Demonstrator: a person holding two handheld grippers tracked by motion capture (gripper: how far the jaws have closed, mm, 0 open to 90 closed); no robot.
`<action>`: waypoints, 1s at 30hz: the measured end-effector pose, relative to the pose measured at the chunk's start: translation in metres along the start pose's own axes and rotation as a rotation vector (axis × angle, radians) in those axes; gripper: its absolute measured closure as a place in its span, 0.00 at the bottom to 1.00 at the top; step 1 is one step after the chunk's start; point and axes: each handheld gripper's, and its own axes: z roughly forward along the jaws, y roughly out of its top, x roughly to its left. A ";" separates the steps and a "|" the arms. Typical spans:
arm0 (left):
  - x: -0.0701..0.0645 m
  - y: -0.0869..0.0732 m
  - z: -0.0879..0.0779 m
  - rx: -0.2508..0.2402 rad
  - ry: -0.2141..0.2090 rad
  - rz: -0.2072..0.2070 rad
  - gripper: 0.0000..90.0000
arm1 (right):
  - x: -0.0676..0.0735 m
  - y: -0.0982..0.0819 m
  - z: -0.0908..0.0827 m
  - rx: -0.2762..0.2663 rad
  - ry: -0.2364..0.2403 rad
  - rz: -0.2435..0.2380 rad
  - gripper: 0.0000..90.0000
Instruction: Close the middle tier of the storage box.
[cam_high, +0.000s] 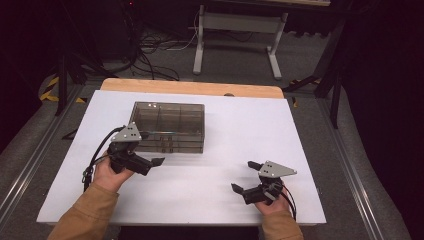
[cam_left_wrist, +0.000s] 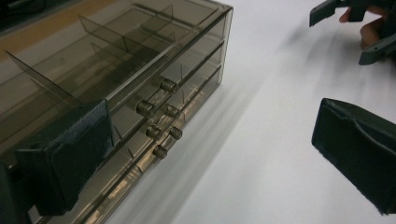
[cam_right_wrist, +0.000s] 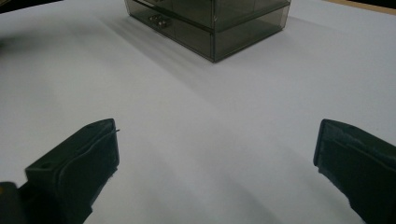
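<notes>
White table (cam_high: 210, 195), unlabelled smoky drawer box (cam_high: 170, 122), wide-spread jaws.

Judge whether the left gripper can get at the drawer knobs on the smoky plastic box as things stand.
Probably yes: the left gripper is open beside the drawer box, its knobs face it, and nothing lies between.

- Smoked drawer box (cam_high: 169, 126) stands mid-table, blocking the far-left side.
- Its knobs (cam_left_wrist: 158, 119) project toward the near edge.
- Bare white tabletop (cam_high: 235, 135) is left open right of it.
</notes>
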 end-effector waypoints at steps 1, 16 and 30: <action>0.000 0.000 -0.002 -0.012 0.003 0.000 0.00 | 0.000 0.000 0.000 -0.001 0.001 0.000 0.00; 0.005 -0.039 -0.034 -0.118 0.039 -0.066 0.00 | 0.000 0.000 0.001 0.002 0.033 -0.010 0.00; 0.014 -0.084 -0.049 -0.136 0.082 -0.135 0.00 | 0.000 0.000 0.000 -0.002 0.038 -0.011 0.00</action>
